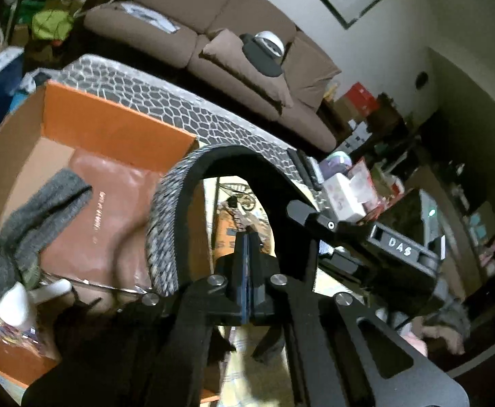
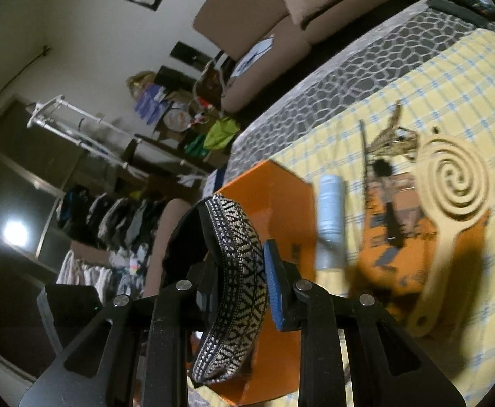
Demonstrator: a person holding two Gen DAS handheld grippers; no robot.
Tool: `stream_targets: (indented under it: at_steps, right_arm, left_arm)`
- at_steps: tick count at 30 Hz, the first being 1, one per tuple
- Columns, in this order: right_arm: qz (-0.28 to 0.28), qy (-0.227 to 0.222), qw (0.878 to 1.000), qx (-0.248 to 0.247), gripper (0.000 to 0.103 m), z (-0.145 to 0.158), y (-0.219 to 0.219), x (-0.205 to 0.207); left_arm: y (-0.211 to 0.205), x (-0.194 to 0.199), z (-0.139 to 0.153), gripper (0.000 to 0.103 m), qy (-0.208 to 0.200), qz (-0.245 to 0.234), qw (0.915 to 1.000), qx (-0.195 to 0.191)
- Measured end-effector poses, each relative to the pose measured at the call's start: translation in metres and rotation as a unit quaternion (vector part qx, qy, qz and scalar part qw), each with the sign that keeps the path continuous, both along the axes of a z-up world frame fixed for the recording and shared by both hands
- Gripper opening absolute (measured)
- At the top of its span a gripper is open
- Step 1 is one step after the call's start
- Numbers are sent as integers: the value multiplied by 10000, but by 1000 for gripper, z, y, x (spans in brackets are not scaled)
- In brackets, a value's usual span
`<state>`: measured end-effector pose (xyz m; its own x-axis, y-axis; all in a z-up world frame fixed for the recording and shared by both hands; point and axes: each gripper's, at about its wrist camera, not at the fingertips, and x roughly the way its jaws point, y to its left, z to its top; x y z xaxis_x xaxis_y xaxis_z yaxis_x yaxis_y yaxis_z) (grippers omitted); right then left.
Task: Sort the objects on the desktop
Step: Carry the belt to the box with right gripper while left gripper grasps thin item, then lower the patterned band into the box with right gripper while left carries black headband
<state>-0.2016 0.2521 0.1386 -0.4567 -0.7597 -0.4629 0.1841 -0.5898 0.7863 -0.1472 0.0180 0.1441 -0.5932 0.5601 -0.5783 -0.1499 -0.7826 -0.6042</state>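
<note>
Right gripper (image 2: 244,291) is clamping the black-and-white woven arched headband (image 2: 237,271) just beside the open orange cardboard box (image 2: 268,196), left gripper (image 1: 247,254) idling with jaws together; release should be coming only once the headband is hanging inside the box walls.

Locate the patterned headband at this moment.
The black-and-white patterned headband is clamped in the right gripper, held in the air beside the orange box; in the left wrist view it arches in front of the shut left gripper.
</note>
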Motion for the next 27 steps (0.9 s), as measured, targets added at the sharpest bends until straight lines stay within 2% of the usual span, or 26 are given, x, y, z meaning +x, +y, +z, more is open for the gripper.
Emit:
stream_targets:
  at_steps: [3,4,5,7,11,16,25,26,27]
  right_arm:
    - [95,119,9998,155,24,7,-17,1]
    - [112,139,9996,214,27,8,-22,0]
    - [122,143,9995,244,29,8,-25,0]
    - [179,93,9994,269,41,6,-34,-2]
    - [278,52,9993,226,43,1,-47,-4]
    - [192,-49,9988,450,43,-6,-54,-8]
    - [181,-139,9979,607,43,-14,-59,-11]
    - [194,-132,9976,657,43,-14,-60,-10]
    - [210,-115,9970,733,43,-13,-62,-10]
  left_arm:
    - [-10,4,9,0,180,146,9997,-47]
    - [-15,4,11,0,198,196,9996,-4]
    - [-21,2,12,0,199,245,9995,58]
    - [-41,-3,11,0,149,373,9987,301]
    - [-71,-14,0,0,-21,617,9965,558]
    - [-89,-24,-21,0,-373,775,9950,500]
    - [-89,-26,-42,0,-779,801,9936,180]
    - [-87,-26,-41,3,-790,781,9938,86]
    - [-86,-25,-40,14,-805,753,9939,-22]
